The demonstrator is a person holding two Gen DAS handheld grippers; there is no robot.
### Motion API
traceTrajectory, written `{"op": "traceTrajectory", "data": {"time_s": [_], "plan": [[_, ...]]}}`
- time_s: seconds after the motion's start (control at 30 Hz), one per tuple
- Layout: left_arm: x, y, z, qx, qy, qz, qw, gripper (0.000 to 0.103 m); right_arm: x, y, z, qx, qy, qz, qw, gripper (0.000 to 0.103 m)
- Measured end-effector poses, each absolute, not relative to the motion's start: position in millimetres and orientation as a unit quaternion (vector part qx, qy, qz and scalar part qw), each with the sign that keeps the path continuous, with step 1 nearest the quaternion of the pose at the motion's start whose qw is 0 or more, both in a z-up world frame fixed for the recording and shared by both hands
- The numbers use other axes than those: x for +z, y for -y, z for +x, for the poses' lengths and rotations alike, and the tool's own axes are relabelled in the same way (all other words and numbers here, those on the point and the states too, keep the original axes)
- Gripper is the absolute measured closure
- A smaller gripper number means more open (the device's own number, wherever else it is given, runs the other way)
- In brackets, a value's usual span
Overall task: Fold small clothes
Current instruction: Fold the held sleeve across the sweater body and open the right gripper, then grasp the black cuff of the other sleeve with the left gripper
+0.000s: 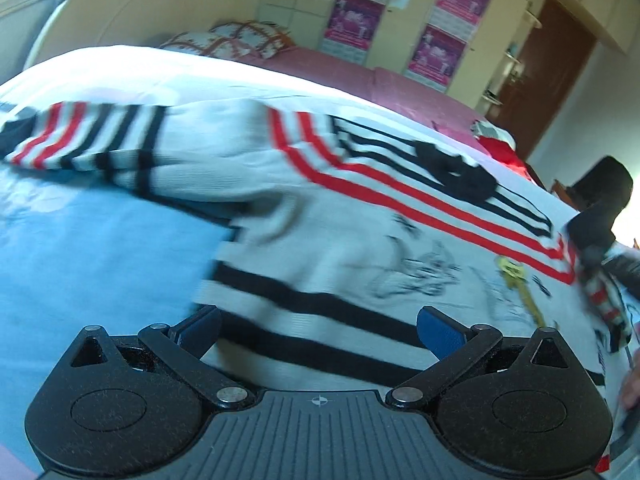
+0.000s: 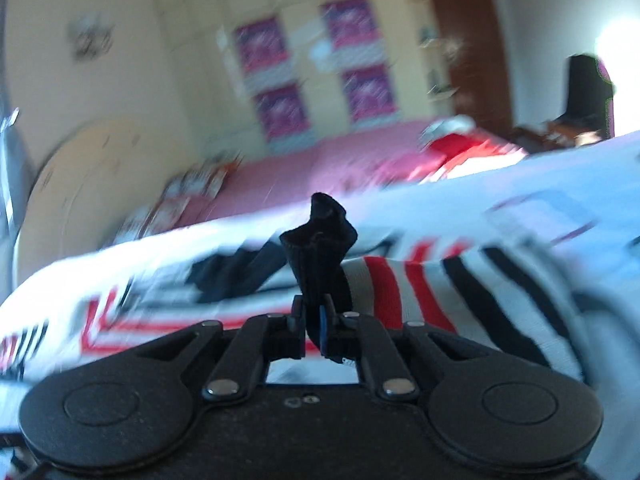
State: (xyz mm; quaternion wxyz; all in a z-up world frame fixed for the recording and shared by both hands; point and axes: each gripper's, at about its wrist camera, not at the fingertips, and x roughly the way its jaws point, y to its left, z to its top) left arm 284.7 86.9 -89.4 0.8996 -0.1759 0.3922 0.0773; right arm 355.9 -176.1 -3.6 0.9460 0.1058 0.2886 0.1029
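A small white knit sweater [image 1: 320,216] with red and black stripes and a black collar [image 1: 456,172] lies on a pale blue sheet [image 1: 92,248]. One sleeve [image 1: 92,140] stretches to the left. My left gripper [image 1: 318,332] is open, its blue pads either side of the striped hem, empty. My right gripper [image 2: 313,328] is shut on the black cuff [image 2: 320,240] of the other striped sleeve [image 2: 440,292], held above the sweater body. In the left wrist view the right gripper [image 1: 596,236] shows at the far right with that sleeve.
The bed has a pink cover [image 1: 360,76] behind, with a patterned pillow [image 1: 240,40] and red clothes [image 1: 500,144] on it. Cream wardrobes with pink posters [image 1: 356,20] and a brown door [image 1: 540,64] stand beyond.
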Motion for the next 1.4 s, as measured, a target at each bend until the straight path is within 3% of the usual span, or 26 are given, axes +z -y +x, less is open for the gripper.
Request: {"op": "traceTrajectory", "data": {"time_s": [0.07,0.17,0.4,0.43,0.5,0.8,0.83,0.87,1.17,1.4], "plan": [[-89.7,-98.7,282.9,0.085,-0.390,-0.175,0.900,0.000,-22.7,145.9,360.6,0.125,-0.316,0.087,0.937,0.094],[-89.1,-107.0,286.3,0.076,-0.386,-0.177,0.902,0.000,-39.5,117.2,357.2,0.151,-0.324,0.057,0.932,0.071],[-91.9,-68.5,335.0,-0.023,-0.370,-0.214,0.904,0.002,-7.0,157.8,305.0,0.135,-0.287,0.062,0.946,0.069],[-92.8,-54.8,345.3,-0.048,-0.368,-0.220,0.902,0.021,-4.5,170.3,298.2,0.124,-0.286,0.074,0.947,0.068],[-99.8,-28.1,373.2,-0.091,-0.383,-0.237,0.888,0.047,-0.7,193.4,287.0,0.098,-0.287,0.094,0.948,0.068],[-140.8,36.0,465.8,-0.126,-0.419,-0.288,0.852,0.047,1.5,261.4,256.9,0.027,-0.285,0.118,0.951,0.068],[-140.1,40.7,471.3,-0.126,-0.417,-0.278,0.856,0.064,1.0,266.2,255.9,0.021,-0.285,0.122,0.950,0.068],[-138.6,45.3,476.2,-0.127,-0.418,-0.269,0.859,0.095,0.4,270.4,255.2,0.016,-0.285,0.127,0.950,0.068],[-64.9,6.9,455.0,-0.121,-0.295,-0.239,0.917,0.096,-0.5,282.2,257.5,0.010,-0.281,0.146,0.949,0.068],[-96.1,-57.4,431.7,-0.054,-0.323,-0.227,0.917,0.096,-9.5,277.0,266.1,0.023,-0.293,0.150,0.944,0.067]]}}
